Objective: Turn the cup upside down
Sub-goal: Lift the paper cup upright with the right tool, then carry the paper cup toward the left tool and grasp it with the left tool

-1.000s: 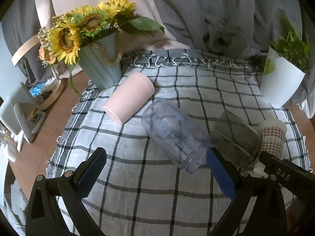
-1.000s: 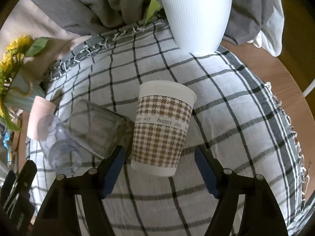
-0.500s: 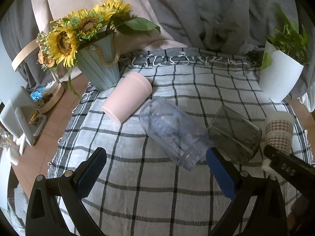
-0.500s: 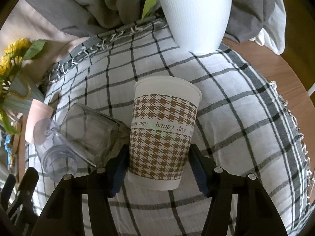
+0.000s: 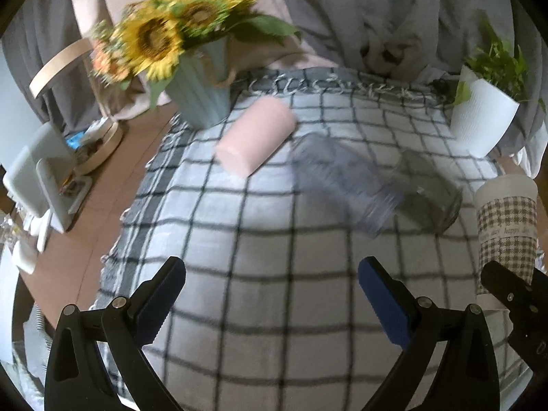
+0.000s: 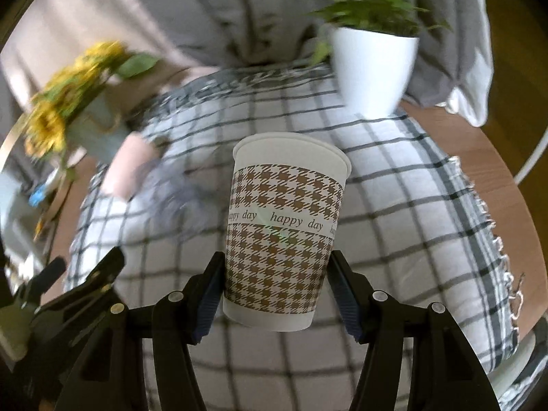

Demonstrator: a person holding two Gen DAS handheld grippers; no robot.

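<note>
My right gripper (image 6: 274,294) is shut on a paper cup (image 6: 286,229) with a brown houndstooth print and the words "happy day". The cup is upright, mouth up, lifted off the checked cloth (image 6: 394,212). It also shows at the right edge of the left wrist view (image 5: 507,229), with the right gripper's finger below it. My left gripper (image 5: 270,294) is open and empty above the cloth (image 5: 260,239).
A pink cup (image 5: 255,140), a clear plastic cup (image 5: 346,185) and a dark glass (image 5: 428,191) lie on their sides on the cloth. A sunflower vase (image 5: 202,96) stands at the back left, a white plant pot (image 5: 483,123) at the back right.
My right gripper has closed on the paper cup and lifted it off the cloth. My left gripper has pulled back and up, still open.
</note>
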